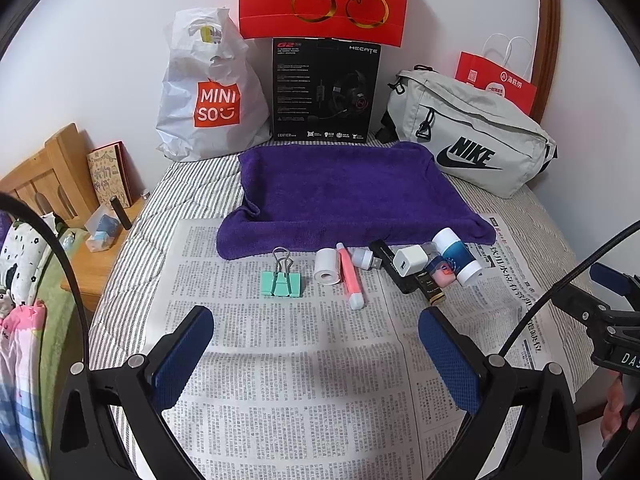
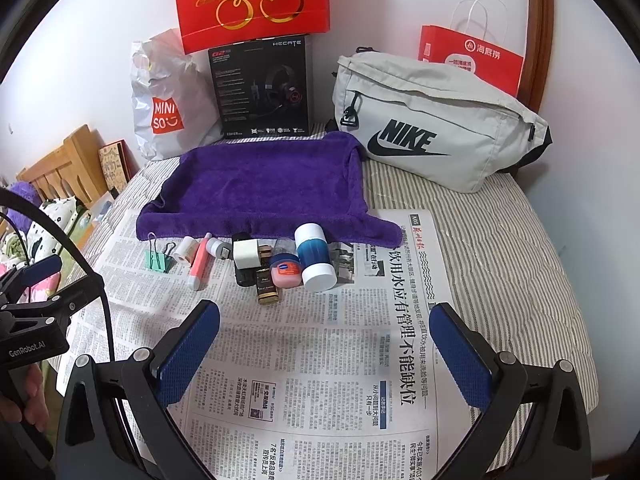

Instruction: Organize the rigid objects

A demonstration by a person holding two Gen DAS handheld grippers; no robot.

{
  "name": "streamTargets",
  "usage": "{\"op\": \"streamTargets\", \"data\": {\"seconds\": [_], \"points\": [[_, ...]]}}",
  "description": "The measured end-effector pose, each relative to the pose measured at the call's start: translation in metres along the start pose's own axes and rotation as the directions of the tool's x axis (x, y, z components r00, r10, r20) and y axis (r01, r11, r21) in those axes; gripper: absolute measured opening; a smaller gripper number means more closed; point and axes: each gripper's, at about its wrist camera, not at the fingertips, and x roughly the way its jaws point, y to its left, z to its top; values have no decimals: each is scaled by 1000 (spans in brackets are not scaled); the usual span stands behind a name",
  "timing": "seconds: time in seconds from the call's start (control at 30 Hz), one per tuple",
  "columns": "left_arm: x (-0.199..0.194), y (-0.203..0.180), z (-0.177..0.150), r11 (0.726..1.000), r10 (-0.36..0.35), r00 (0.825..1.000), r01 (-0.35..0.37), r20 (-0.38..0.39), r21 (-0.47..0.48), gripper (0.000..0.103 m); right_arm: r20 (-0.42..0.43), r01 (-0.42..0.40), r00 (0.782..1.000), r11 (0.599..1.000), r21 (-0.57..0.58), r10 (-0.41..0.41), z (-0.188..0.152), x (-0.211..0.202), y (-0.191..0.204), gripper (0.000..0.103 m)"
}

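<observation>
- A purple towel lies spread flat on the bed, and I take it as the landmark; it looks laid out as the tidy spot where the small things are meant to end up, though that is my guess.
- A newspaper covers the bedding in front of the towel, probably to give the hard little objects a flat, clean surface.
- All the objects sit in a loose row on the newspaper, just at the towel's near edge; nothing rests on the towel yet.
- At the towel's front left is a green binder clip, standing apart from the rest.
- Near the middle of the towel's front edge, a white roll touches a pink pen.
- Toward the towel's front right corner things bunch together: a white charger cube, a small pink jar and a blue-and-white bottle, which lies tilted with its far end overlapping the towel's edge.
- The left hand-held gripper hovers over the newspaper, jaws spread wide and empty, aimed roughly at the clip.
- The right hand-held gripper is likewise wide and empty, facing the bunched group, so sorting seems not yet begun.
</observation>
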Motion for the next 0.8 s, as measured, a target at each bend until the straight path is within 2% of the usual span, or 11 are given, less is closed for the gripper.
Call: {"op": "streamTargets", "data": {"seconds": [0.8], "points": [[-1, 0, 0, 1000, 3, 1000, -3, -6, 7, 103, 1, 1, 1000, 1000, 2, -1, -1, -3, 0, 103]]}}
